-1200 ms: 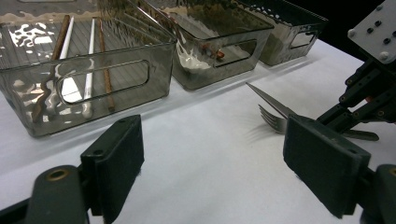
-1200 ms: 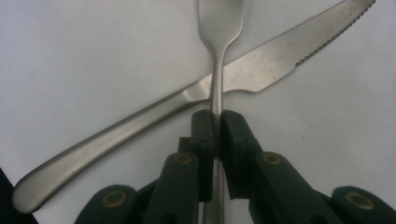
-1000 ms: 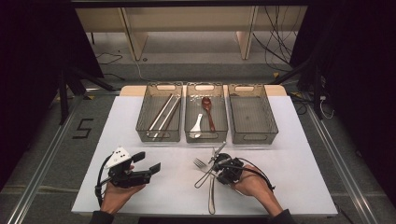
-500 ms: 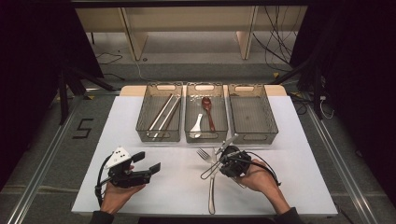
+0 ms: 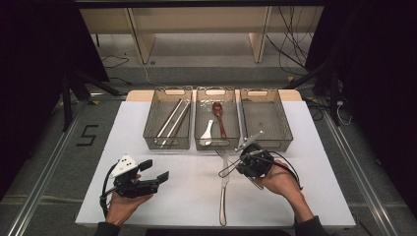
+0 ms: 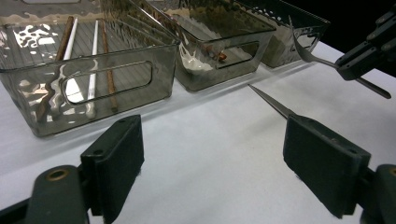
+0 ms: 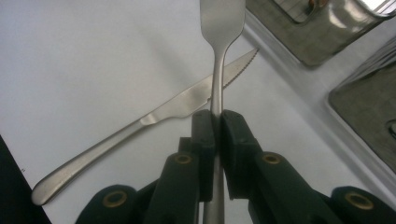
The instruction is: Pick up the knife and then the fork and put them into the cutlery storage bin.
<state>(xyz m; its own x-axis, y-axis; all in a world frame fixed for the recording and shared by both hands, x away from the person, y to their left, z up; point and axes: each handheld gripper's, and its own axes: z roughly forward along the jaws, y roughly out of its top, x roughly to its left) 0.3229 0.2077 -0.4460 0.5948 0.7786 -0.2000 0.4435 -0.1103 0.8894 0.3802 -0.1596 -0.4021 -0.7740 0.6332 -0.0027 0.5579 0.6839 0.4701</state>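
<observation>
My right gripper [image 5: 239,162] is shut on the neck of a steel fork [image 5: 221,153], which it holds off the white table [image 5: 187,201] in front of the bins. In the right gripper view the fork [image 7: 217,88] rises straight from between the pressed jaws, with its tines cut off by the top edge. A steel knife [image 5: 223,196] lies flat on the table below it, and its serrated blade [image 7: 187,102] crosses behind the fork. My left gripper [image 5: 156,170] rests open at the front left with nothing between its pads [image 6: 322,163].
Three smoky clear bins stand in a row at the back. The left bin [image 5: 149,132] holds chopsticks [image 5: 172,120]. The middle bin [image 5: 216,143] holds a red spoon [image 5: 219,115] and a white spoon [image 5: 207,131]. The right bin [image 5: 284,132] is empty. Beyond the table edges lies dark floor.
My right gripper has lifted the fork off the table and carried it back toward the bins. The knife stays where it lay. The left gripper has not moved.
</observation>
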